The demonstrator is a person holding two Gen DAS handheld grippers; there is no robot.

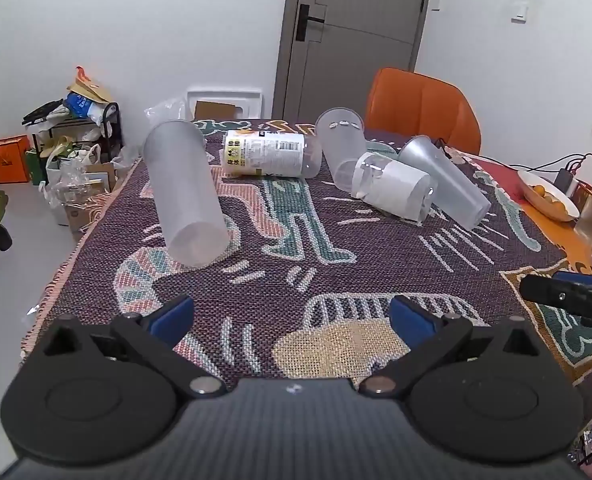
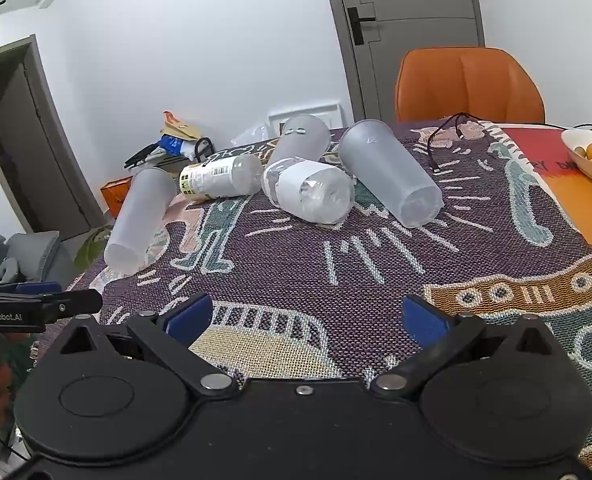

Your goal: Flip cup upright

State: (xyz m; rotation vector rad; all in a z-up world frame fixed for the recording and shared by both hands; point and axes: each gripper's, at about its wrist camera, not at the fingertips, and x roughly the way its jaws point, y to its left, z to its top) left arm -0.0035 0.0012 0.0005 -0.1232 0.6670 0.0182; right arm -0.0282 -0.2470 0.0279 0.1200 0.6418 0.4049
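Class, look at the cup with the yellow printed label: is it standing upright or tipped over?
Tipped over. The labelled cup lies on its side on the tablecloth, label text running sideways.

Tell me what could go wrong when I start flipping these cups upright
The frosted cup lies alone near the cloth's left edge; a nudge might roll it off. The white-sleeved cup touches two neighbours, so lifting it may shift them. The black cable beside the rightmost cup could snag a finger.

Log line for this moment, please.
left gripper: open, empty | right gripper: open, empty | cups: all on sides, tall frosted cup nearest left | none upright
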